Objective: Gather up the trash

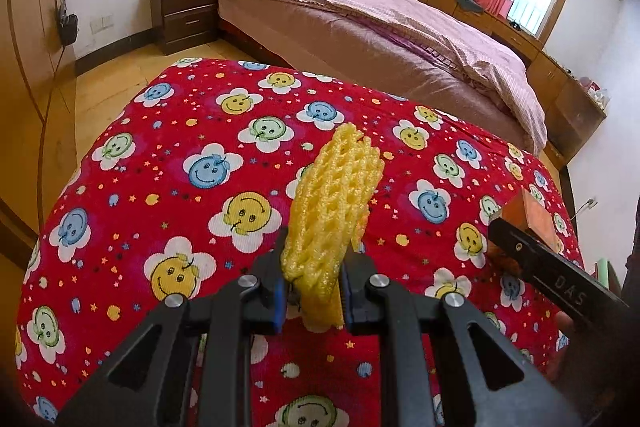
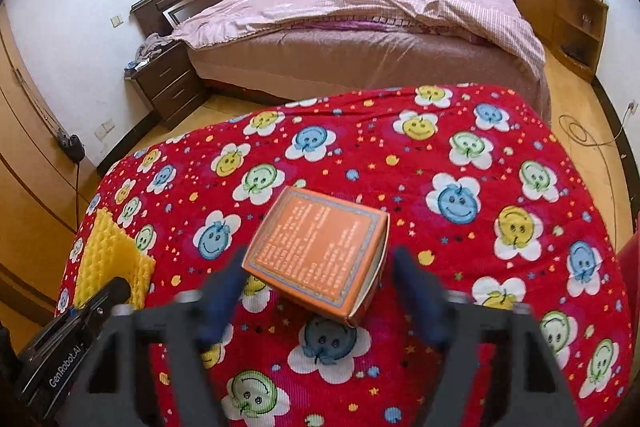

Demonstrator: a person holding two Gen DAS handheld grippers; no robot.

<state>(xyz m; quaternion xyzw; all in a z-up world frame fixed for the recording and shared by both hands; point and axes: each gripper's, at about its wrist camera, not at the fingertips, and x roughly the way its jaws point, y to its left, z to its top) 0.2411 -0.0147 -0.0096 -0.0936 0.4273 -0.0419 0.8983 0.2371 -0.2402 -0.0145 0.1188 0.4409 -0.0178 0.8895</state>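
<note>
My left gripper (image 1: pixel 312 283) is shut on a yellow foam fruit net (image 1: pixel 332 203), which sticks up and forward from between the fingers above the red smiley-flower cloth (image 1: pixel 168 155). The net also shows at the left of the right wrist view (image 2: pixel 108 259), with the left gripper's body (image 2: pixel 68 343) below it. My right gripper (image 2: pixel 320 291) is open, its blurred fingers on either side of an orange cardboard box (image 2: pixel 320 251) lying on the cloth (image 2: pixel 460 155). The box's corner shows at the right of the left wrist view (image 1: pixel 532 215), behind the right gripper's finger (image 1: pixel 560 275).
The cloth covers a raised surface with wooden floor (image 1: pixel 108 83) around it. Beyond stands a bed with a pink quilt (image 2: pixel 360 11), a dark nightstand (image 1: pixel 184 11) to its left, and low wooden cabinets (image 2: pixel 560 7) under the window. A cable (image 2: pixel 576 131) lies on the floor at right.
</note>
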